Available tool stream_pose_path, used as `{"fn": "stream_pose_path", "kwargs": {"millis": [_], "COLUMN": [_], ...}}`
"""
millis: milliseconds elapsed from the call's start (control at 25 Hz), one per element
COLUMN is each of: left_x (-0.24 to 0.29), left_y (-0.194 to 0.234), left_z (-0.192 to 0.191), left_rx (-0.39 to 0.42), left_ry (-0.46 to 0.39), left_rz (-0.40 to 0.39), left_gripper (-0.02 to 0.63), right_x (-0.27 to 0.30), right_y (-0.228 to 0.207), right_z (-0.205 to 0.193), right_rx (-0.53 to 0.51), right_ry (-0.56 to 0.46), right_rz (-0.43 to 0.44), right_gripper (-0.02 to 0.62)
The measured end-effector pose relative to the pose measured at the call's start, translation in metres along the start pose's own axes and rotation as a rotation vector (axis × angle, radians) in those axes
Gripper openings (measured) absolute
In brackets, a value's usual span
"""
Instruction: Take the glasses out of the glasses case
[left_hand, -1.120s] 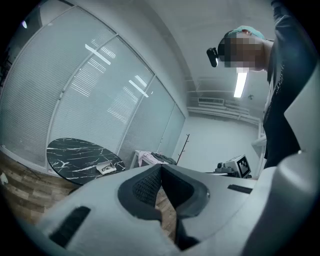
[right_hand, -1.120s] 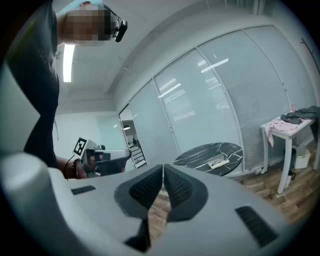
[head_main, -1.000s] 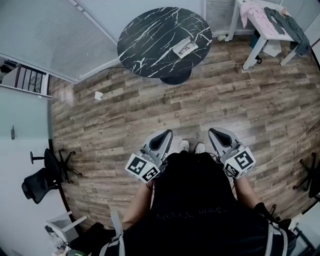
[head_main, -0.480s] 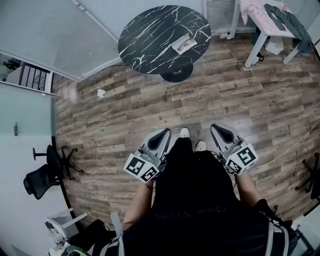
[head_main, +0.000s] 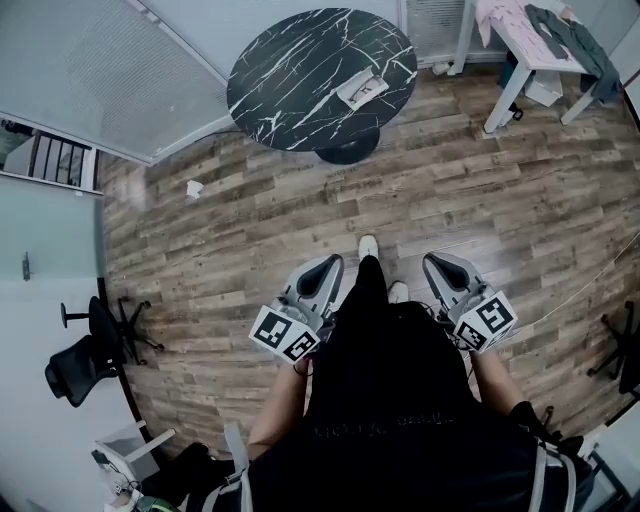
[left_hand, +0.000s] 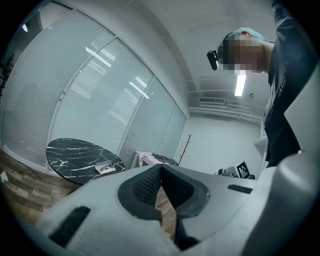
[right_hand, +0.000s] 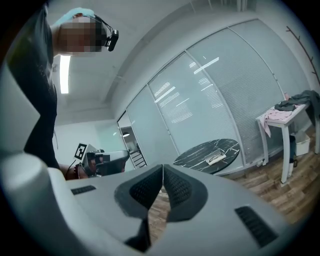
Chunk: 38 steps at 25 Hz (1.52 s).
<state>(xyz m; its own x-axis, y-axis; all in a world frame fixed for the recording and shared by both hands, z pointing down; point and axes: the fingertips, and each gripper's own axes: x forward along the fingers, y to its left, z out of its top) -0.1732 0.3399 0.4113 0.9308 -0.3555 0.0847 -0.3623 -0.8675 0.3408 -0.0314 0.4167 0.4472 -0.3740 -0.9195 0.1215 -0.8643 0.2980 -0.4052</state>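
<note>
Carrying left claw (head_main: 331, 264) and right claw (head_main: 433, 262) closed and empty, too far yet from glasses case (head_main: 362, 90) near bench's (head_main: 285, 75) right edge.

A pale, light-grey glasses case (head_main: 357, 93) lies open on a round black marble-patterned table (head_main: 290, 80), near the table's right-hand edge as the head view shows it. It rests flat, set at a slant to the view. Dark-framed glasses (head_main: 371, 89) lie inside the case, not yet taken out. The fine detail of the frames is too small to make out.
</note>
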Motion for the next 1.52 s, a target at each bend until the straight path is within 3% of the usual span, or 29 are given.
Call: {"fn": "stream_pose_path", "kwargs": {"millis": [320, 680, 840, 1080, 1520], "left_x": [0.029, 0.065, 0.078, 0.099, 0.132], "left_y": [0.032, 0.100, 0.139, 0.182, 0.182], "left_z": [0.014, 0.031, 0.041, 0.054, 0.069], "left_rx": [-0.023, -0.051, -0.073, -0.090, -0.053], "left_ry": [0.002, 0.000, -0.006, 0.000, 0.032], "left_rz": [-0.019, -0.021, -0.029, -0.050, -0.115], "left_gripper": [0.017, 0.017, 0.017, 0.017, 0.017], "right_x": [0.028, 0.116, 0.154, 0.186, 0.178], "right_y": [-0.031, -0.051, -0.055, -0.076, -0.114], "right_z": [0.027, 0.046, 0.056, 0.077, 0.093], "right_rx": [0.062, 0.106, 0.059, 0.073, 0.140], "right_ry": [-0.034, 0.006, 0.035, -0.007, -0.066], "right_rz": [-0.074, -0.021, -0.005, -0.043, -0.122], "right_gripper": [0.029, 0.029, 0.029, 0.029, 0.029]}}
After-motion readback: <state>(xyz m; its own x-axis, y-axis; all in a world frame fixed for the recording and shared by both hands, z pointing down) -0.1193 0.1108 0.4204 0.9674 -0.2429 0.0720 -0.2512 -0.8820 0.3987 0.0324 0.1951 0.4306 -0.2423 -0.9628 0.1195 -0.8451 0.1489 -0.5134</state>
